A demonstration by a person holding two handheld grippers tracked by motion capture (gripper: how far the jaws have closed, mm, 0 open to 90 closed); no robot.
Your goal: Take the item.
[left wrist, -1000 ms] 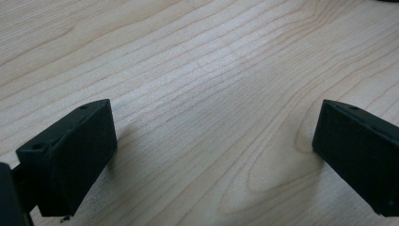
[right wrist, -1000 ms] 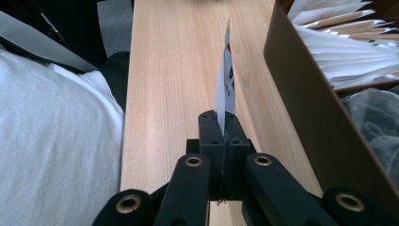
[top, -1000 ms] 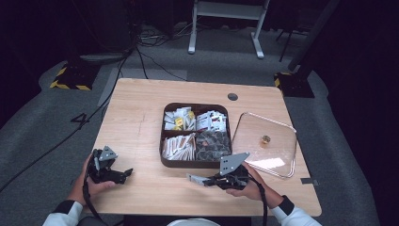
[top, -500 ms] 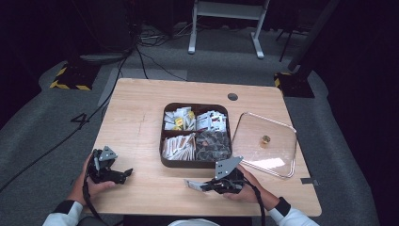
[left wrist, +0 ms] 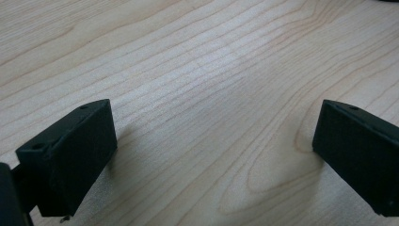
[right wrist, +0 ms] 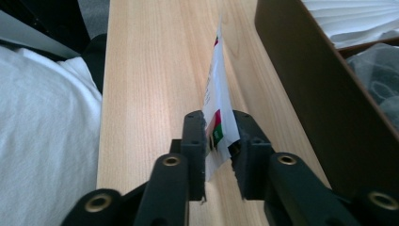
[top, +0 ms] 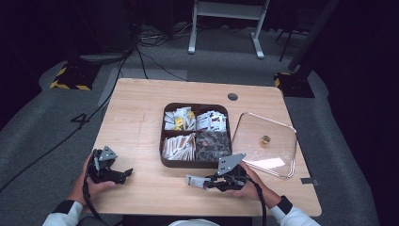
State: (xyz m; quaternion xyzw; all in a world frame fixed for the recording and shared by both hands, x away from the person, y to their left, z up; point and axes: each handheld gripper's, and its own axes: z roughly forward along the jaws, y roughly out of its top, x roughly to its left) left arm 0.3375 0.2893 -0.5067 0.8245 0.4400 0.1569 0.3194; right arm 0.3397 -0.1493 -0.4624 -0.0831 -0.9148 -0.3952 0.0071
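Observation:
A white sachet with red and green print [right wrist: 217, 89] stands on edge between the jaws of my right gripper [right wrist: 219, 123], just above the wooden table. Those jaws have just been opening, and a narrow gap shows beside the sachet, so the pads no longer press it. From above, the right gripper [top: 205, 182] lies near the table's front edge with the sachet [top: 192, 179] sticking out to its left. It is in front of the brown divided tray [top: 163, 141]. My left gripper [top: 123, 174] rests at the front left, its jaws [left wrist: 214, 141] wide apart over bare wood.
The tray's four compartments hold white sachets, printed packets and dark wrapped pieces. A clear lid [top: 275, 153] with a small brass knob [top: 266, 139] lies right of the tray. The tray wall [right wrist: 301, 80] rises close on the right gripper's right. Stands and cables sit on the floor behind the table.
My right hand has shifted slightly left along the table's front edge with the sachet. The left hand and gripper have stayed where they were.

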